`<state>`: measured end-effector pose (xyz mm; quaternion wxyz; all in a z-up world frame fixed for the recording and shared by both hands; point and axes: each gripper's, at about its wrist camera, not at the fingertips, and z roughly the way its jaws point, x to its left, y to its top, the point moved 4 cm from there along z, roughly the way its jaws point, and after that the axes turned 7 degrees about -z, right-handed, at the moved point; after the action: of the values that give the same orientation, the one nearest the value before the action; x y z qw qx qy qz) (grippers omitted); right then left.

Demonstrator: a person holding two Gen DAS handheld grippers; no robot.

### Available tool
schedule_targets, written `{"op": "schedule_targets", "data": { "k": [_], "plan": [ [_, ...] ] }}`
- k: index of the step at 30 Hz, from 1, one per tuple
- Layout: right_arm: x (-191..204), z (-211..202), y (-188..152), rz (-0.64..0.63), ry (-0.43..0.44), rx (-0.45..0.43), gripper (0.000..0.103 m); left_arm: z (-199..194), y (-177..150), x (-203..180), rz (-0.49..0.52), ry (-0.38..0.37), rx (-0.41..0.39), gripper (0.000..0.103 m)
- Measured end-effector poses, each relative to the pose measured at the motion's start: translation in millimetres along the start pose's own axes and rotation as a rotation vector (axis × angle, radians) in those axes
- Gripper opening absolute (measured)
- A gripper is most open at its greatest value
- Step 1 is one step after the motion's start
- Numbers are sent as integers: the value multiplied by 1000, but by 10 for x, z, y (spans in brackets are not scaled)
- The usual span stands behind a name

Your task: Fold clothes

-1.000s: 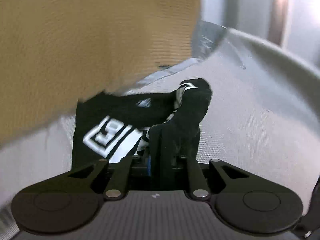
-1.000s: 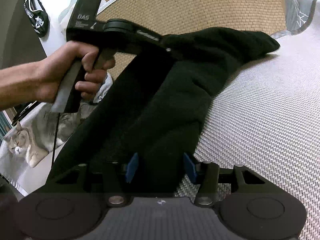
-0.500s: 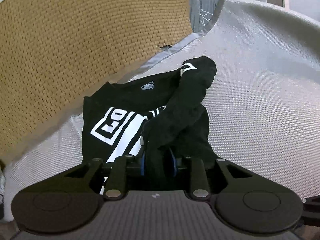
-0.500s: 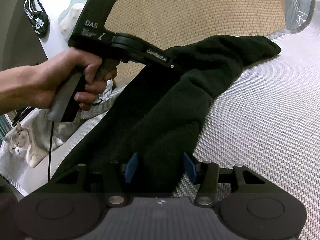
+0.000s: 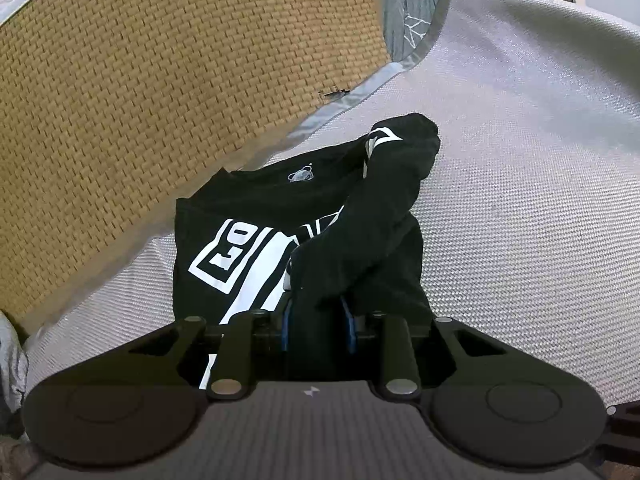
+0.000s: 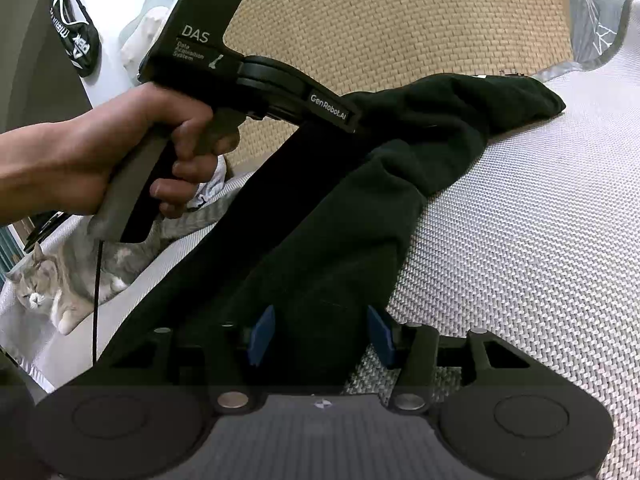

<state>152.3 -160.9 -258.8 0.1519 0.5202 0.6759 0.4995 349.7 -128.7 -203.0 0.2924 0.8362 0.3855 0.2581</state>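
A black T-shirt (image 5: 240,216) with a white block print lies part-folded on a grey woven bed mat (image 5: 520,220). One bunched edge of it rises into my left gripper (image 5: 316,320), whose blue pads pinch the cloth. In the right wrist view the same T-shirt (image 6: 360,208) drapes from the left gripper (image 6: 352,116), held by a person's hand (image 6: 100,160), down to my right gripper (image 6: 320,334). The right gripper's pads stand wide, with a thick fold of the cloth filling the gap. A flat sheet of fabric hangs taut between the two grippers.
A tan woven panel (image 5: 160,80) stands along the far side of the mat. A grey and white cat (image 6: 60,280) lies at the mat's left edge, below the hand. A black bag (image 6: 72,40) hangs on the wall behind. A grey patterned cloth (image 6: 592,20) sits at the far corner.
The left gripper has swung and rolled away from the tan panel, so more of the mat and the print shows. Its pads have spread a little on the cloth. The right gripper has kept still.
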Motion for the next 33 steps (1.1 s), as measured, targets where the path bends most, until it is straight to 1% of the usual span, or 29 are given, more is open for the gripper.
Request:
{"op": "schedule_targets", "data": {
  "k": [6, 13, 15, 17, 19, 21, 22, 23, 24, 25, 28, 30, 31, 32, 33],
  "plan": [
    [1, 7, 1, 0, 0, 0, 55, -25, 4, -21, -1, -1, -5, 29],
    [7, 12, 5, 3, 1, 0, 55, -66, 93, -86, 29, -31, -27, 32],
    [5, 11, 7, 4, 2, 0, 55, -11, 119, -129, 44, -43, -20, 35],
    [4, 11, 7, 6, 4, 0, 55, 43, 144, -171, 59, -55, -13, 41],
    [1, 10, 7, 7, 5, 0, 55, 101, 155, -214, 75, -65, -2, 43],
    [2, 11, 8, 8, 6, -1, 55, 147, 137, -251, 84, -102, 17, 52],
    [3, 12, 8, 9, 7, -1, 55, 165, 123, -268, 87, -126, 27, 58],
    [4, 12, 9, 8, 8, -1, 55, 177, 110, -281, 89, -150, 35, 62],
    [5, 12, 10, 8, 9, 0, 55, 168, 98, -283, 92, -173, 34, 63],
    [4, 13, 11, 8, 9, -1, 55, 156, 91, -277, 89, -196, 31, 63],
    [5, 15, 14, 10, 11, -1, 55, 90, 124, -176, 15, -260, -1, 63],
    [5, 16, 17, 11, 12, -2, 55, 45, 147, -108, -35, -303, -23, 61],
    [8, 15, 16, 12, 12, -2, 55, 27, 163, -76, -56, -314, -32, 56],
    [7, 13, 14, 12, 13, -2, 55, 24, 191, -53, -62, -289, -39, 53],
    [6, 12, 12, 12, 13, -2, 55, 15, 218, -34, -65, -274, -53, 53]
  ]
}}
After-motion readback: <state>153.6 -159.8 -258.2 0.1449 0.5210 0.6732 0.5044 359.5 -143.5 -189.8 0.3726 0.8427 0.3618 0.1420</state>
